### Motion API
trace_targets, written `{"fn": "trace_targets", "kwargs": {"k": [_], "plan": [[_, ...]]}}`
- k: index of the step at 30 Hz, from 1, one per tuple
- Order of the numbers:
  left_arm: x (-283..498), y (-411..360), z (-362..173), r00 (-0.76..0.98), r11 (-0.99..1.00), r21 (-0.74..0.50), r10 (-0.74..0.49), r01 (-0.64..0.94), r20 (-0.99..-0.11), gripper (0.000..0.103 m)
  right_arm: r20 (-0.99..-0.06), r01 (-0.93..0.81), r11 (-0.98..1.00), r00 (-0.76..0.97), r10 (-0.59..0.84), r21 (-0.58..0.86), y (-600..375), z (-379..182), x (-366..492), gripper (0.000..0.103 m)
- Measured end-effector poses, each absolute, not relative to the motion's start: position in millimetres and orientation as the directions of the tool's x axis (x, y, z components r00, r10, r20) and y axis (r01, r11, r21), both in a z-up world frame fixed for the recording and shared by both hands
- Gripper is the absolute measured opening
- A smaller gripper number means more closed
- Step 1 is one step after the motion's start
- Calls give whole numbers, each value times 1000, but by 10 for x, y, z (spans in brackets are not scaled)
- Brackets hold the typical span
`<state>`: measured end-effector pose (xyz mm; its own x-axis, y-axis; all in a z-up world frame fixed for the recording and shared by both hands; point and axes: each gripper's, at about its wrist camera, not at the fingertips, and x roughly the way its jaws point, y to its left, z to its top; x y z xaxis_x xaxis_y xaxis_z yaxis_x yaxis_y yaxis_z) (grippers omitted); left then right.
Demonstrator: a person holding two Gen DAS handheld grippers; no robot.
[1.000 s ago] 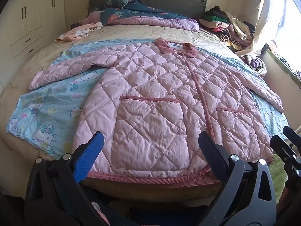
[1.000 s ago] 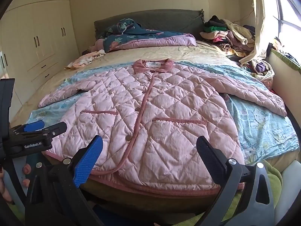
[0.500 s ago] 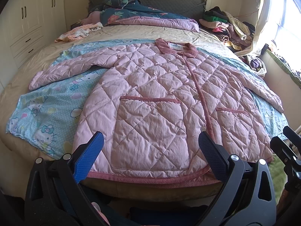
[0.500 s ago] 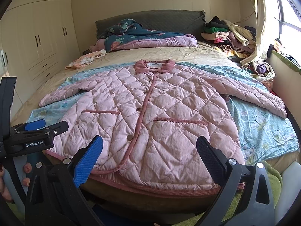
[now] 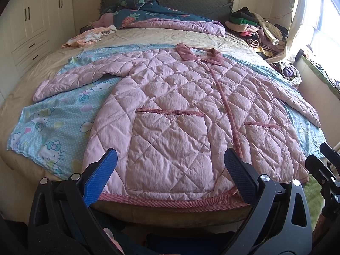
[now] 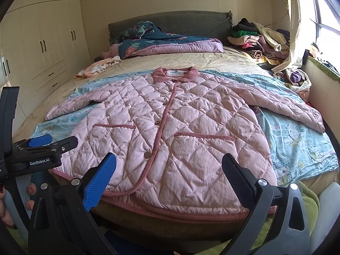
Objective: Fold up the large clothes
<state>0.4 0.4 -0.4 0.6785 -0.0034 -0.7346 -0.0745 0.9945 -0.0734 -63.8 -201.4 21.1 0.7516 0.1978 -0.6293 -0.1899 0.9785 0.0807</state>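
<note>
A pink quilted jacket [image 5: 170, 110] [image 6: 170, 127] lies flat and buttoned on the bed, front up, collar toward the headboard, both sleeves spread sideways. Its hem runs along the bed's near edge. My left gripper [image 5: 170, 170] hovers open just before the hem, over the left pocket, holding nothing. My right gripper [image 6: 169, 170] is open too, above the hem near the button line and right pocket. In the right wrist view the left gripper [image 6: 42, 148] shows at the left edge, with a hand [image 6: 12, 199] on its grip.
A light blue cartoon-print sheet [image 5: 48, 125] lies under the jacket. Folded quilts [image 6: 161, 40] lie by the headboard, a heap of clothes [image 6: 259, 40] at the far right, a small garment [image 5: 89, 36] at the far left. White wardrobes [image 6: 42, 48] stand left, a window right.
Both grippers have barely shifted; the right wrist view has risen slightly. The jacket lies as before.
</note>
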Motion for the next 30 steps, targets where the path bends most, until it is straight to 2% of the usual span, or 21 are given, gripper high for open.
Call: {"fn": "trace_targets", "kwargs": {"k": [30], "plan": [[243, -91, -57, 667, 996, -74, -20, -53, -745, 94, -638, -191, 974, 737, 223, 119, -2107, 176, -402, 99]]}}
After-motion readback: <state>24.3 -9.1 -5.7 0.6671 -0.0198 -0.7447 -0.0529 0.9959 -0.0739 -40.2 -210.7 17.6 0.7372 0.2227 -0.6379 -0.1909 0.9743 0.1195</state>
